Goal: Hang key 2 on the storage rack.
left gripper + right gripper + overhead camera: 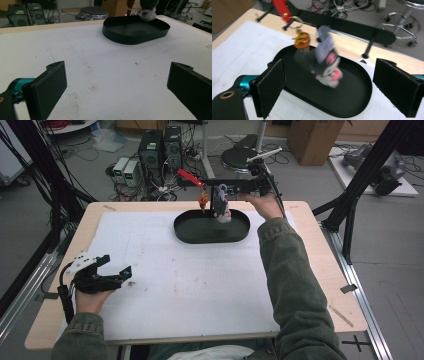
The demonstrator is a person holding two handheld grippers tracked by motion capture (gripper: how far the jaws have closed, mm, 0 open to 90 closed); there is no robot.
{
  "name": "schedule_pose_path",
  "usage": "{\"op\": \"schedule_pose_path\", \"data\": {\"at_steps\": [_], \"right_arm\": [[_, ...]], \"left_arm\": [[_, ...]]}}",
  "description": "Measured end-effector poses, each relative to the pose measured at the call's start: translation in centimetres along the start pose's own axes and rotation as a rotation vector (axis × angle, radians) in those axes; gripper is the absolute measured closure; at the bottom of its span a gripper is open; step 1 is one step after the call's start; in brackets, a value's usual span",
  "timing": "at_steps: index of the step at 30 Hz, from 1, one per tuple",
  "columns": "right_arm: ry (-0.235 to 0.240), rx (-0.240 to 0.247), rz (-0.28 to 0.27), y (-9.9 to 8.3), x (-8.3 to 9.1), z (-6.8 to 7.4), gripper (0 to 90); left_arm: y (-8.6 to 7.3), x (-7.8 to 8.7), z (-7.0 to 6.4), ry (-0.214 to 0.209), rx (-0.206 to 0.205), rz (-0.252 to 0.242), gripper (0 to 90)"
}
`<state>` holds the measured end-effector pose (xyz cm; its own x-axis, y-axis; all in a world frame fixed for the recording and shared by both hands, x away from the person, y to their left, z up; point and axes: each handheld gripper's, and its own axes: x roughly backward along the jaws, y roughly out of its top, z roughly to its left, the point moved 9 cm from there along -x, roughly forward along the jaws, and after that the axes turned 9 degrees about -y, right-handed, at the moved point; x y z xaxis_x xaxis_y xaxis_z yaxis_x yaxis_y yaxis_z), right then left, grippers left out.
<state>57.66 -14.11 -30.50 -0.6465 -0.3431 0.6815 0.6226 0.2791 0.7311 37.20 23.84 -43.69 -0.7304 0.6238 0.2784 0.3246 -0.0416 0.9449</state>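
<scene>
A single black oval tray (211, 235) with a low, thin wall sat in the upper middle of the high view, on a matte white sheet (190, 285) speckled with small dark marks. The sheet covered most of a pale wooden table (320, 265), whose bare wood showed as a border on all sides.

Above the tray's far half one soft plush toy (325, 63), grey and black with pink patches and a white underside, hung blurred in the right gripper view. Beside it at upper left dangled one small orange charm (301, 40) on a metal ring under a red strap (280, 7); whether the toy touched the tray floor I could not tell.

The right gripper (329, 85) stood released, its two flat black jaws wide apart on either side of the toy and touching nothing. The left gripper (117, 270) rested at the lower left of the high view, well apart from the tray, jaws likewise spread with bare sheet between them.

Open white sheet lay across the whole middle and lower right.
</scene>
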Motion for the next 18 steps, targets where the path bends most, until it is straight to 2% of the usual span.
{"op": "schedule_pose_path", "data": {"at_steps": [1,7,13,18], "right_arm": [[0.008,0.009,-0.003,-0.1,0.1,0.2,0.5],[0.028,0.077,-0.03,-0.6,0.8,1.3,0.6],[0.039,0.109,-0.033,-1.9,1.3,1.5,0.6],[0.04,0.127,-0.047,-2.2,2.4,1.6,0.7]], "left_arm": [[0.0,0.0,0.0,-0.001,0.001,0.002,3.1],[0.0,0.0,0.0,0.001,-0.001,0.002,3.2],[0.0,0.0,0.0,0.002,0.002,0.002,3.2],[0.0,0.0,0.1,0.004,-0.001,0.005,3.2]]}}
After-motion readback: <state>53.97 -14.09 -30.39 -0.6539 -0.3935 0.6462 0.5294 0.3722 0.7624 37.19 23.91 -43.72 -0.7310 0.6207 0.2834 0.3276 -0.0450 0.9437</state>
